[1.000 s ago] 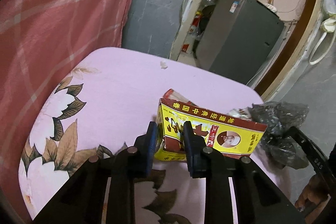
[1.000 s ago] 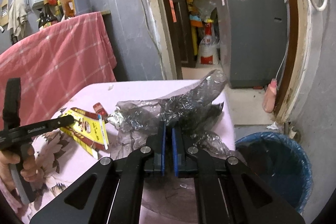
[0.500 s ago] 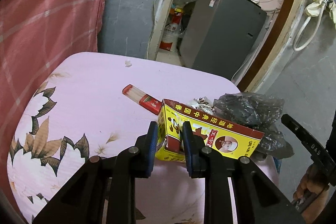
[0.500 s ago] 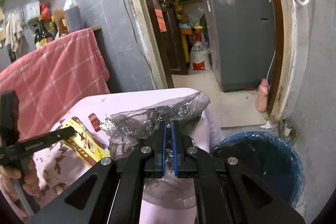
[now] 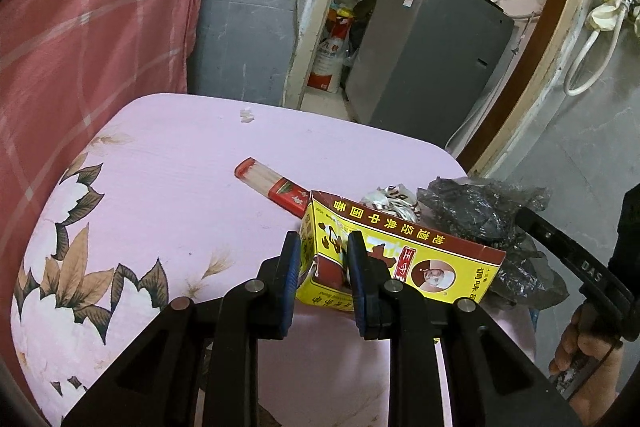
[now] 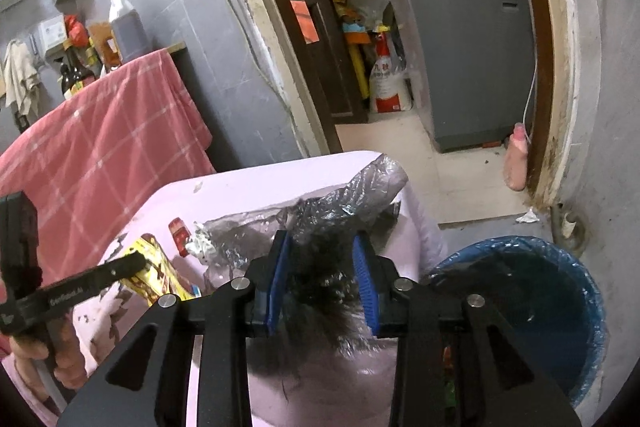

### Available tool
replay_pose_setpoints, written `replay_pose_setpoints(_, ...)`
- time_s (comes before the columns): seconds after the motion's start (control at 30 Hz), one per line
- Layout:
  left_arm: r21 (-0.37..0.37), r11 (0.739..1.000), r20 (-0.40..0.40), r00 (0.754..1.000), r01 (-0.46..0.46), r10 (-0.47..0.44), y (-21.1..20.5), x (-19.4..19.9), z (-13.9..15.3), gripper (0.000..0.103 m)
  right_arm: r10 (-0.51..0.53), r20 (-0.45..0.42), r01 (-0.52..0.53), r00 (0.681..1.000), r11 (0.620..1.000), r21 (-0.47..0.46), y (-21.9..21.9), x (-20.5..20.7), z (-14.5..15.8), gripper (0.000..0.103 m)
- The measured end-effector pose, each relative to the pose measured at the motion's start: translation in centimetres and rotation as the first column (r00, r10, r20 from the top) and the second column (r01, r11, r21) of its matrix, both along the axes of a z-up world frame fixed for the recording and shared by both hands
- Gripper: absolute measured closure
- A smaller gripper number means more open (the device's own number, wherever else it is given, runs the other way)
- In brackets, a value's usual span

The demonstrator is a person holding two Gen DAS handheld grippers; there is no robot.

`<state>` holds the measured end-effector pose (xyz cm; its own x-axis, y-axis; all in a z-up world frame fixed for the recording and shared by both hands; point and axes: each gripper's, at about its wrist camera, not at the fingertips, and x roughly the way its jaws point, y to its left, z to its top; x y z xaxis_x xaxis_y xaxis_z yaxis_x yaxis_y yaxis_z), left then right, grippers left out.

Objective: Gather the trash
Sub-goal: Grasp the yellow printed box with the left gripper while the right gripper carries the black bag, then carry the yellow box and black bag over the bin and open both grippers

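Two grabs going: left gripper [image 5: 322, 261] pinched the crumpled yellow box [image 5: 400, 261]; right gripper [image 6: 324, 281] jaws were just opening around the black bag [image 6: 320, 247].

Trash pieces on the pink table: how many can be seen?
4: the yellow box in the left tool, red packet behind it, foil wrapper, black plastic bag. More may hide underneath.

Left gripper [image 5: 320, 259] jaws clamped; right gripper [image 6: 322, 259] jaws opening.

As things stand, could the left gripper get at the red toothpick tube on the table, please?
Probably not directly. The left gripper is shut on the yellow box, which it would have to drop first. Otherwise the toothpick tube lies uncovered just ahead on the pink table.
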<state>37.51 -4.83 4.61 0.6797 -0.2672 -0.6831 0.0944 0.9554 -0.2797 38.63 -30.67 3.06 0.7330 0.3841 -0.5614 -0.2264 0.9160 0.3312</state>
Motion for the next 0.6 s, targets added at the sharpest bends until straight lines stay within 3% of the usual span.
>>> replay_pose_setpoints(0.1, -0.001, 1.0, 0.001, 1.0, 0.015, -0.015, -0.4, 0.1, 0.1, 0.083, 0.014, 0.002, -0.014, 1.0, 1.0, 0.004, 0.1, 0.1, 0.0, 0.096)
replay_pose_setpoints(0.37, 0.005, 0.998, 0.008, 0.998, 0.064, -0.064, -3.3, -0.1, 0.3, 0.083, -0.043, 0.075, 0.047, 0.996, 0.997, -0.054, -1.3, -1.6, 1.1, 0.099)
replay_pose_setpoints(0.6, 0.003, 0.991, 0.022, 0.99, 0.137, -0.137, -8.6, 0.1, 0.6, 0.083, -0.123, 0.113, 0.131, 0.986, 0.989, -0.069, -5.7, -3.3, 1.5, 0.1)
